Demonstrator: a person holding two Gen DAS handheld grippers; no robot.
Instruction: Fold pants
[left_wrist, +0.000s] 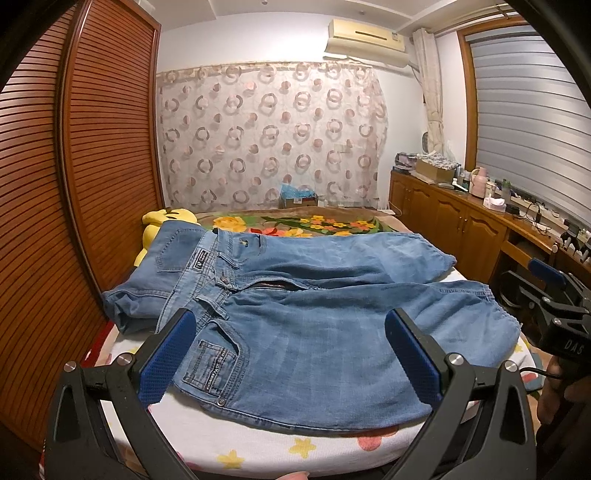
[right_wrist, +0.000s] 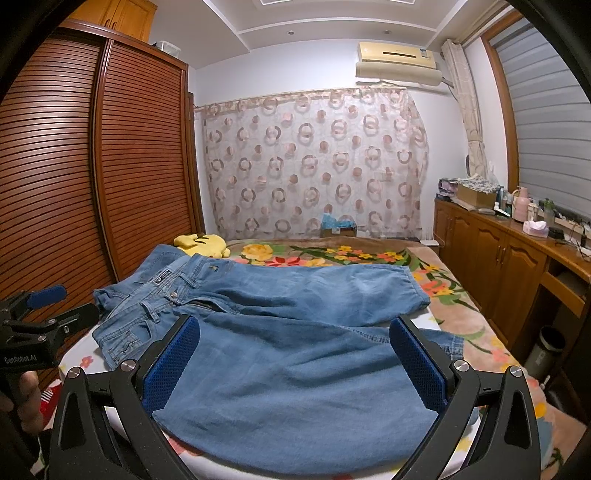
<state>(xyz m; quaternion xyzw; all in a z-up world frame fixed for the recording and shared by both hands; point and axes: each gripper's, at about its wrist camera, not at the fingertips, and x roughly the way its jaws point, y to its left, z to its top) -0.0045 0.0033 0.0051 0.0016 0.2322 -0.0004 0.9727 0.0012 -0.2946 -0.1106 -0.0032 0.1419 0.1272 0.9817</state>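
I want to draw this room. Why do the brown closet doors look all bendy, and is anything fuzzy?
In the left wrist view the fisheye lens bows the closet doors and darkens the corners; the jeans look sharp. In the right wrist view the doors curve too, the window blind leans, and the light is soft, without glare.

Bed (left_wrist: 207, 435): white sheet printed with yellow and pink stars at the near edge; floral blanket (left_wrist: 317, 223) in yellow, orange and green across the far part. 1 pair of blue denim pants (left_wrist: 295, 332) laid flat across the near part, waistband toward the left edge. 1 yellow plush toy (left_wrist: 162, 221) at the far left corner.
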